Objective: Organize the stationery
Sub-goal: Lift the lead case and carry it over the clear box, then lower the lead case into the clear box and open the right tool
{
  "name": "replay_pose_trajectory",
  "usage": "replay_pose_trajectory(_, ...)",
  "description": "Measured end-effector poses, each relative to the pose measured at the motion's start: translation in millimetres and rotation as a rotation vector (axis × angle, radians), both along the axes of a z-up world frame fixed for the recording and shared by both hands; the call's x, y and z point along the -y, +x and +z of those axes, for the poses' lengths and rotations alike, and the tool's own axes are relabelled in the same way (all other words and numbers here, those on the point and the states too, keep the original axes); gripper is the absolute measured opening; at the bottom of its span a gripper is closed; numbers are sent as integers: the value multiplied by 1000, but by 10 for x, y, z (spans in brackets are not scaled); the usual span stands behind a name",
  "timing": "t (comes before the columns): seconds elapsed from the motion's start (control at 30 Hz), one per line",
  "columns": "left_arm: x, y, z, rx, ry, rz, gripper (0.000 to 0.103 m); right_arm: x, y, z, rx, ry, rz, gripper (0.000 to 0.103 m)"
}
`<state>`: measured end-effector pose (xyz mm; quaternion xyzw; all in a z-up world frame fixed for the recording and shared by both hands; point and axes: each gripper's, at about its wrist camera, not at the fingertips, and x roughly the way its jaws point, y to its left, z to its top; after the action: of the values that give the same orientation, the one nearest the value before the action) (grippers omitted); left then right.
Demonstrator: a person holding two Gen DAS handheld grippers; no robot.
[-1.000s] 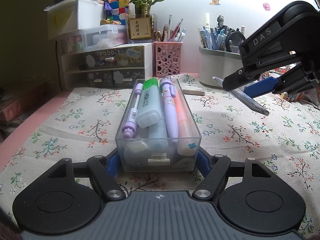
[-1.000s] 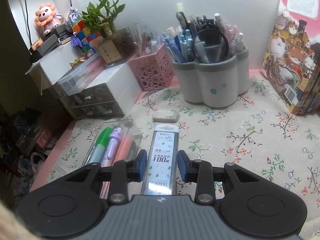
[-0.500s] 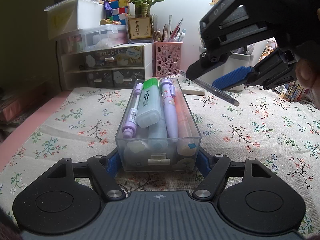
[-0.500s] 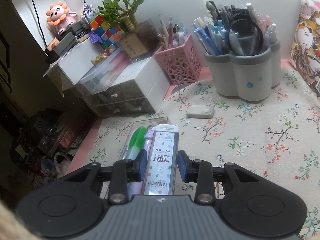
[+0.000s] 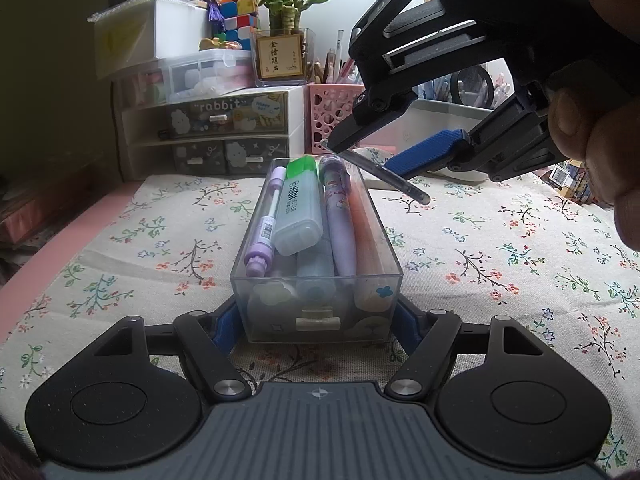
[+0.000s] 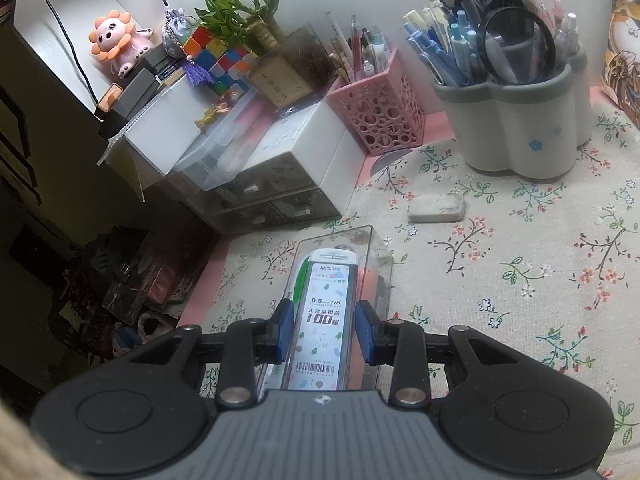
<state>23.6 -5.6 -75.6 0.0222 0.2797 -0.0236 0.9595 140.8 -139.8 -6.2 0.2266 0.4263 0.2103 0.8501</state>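
Observation:
A clear plastic box [image 5: 316, 276] holds a green highlighter [image 5: 298, 208], a purple pen [image 5: 264, 232] and other pens. My left gripper [image 5: 316, 320] is shut on the box's near end, on the floral cloth. My right gripper [image 6: 324, 328] is shut on a flat lead-refill case [image 6: 322, 320] labelled 0.5 HB. In the left wrist view the right gripper [image 5: 400, 156] holds the case [image 5: 384, 176] tilted above the box's far right end. In the right wrist view the box [image 6: 372, 248] lies directly under the case.
A white eraser [image 6: 436, 208] lies on the cloth behind the box. At the back stand a pink mesh pen cup [image 6: 380, 116], a grey-white flower-shaped pen holder [image 6: 520, 128], a small drawer unit [image 5: 208, 136] and a plant [image 5: 288, 4]. Books [image 6: 624, 36] stand at the right.
My right gripper moved left and toward the box with the lead case, from over the cloth at the right to above the box's far end. The left gripper and box stayed still.

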Motion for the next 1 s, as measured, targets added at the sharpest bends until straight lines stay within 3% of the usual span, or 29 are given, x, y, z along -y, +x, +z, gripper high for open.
replay_pose_trajectory(0.67,2,0,0,0,0,0,73,-28,58,-97,-6,50,-5,37)
replay_pose_trajectory(1.0,6,0,-1,0,0,0,73,-91,82,-94,13,13,13,37)
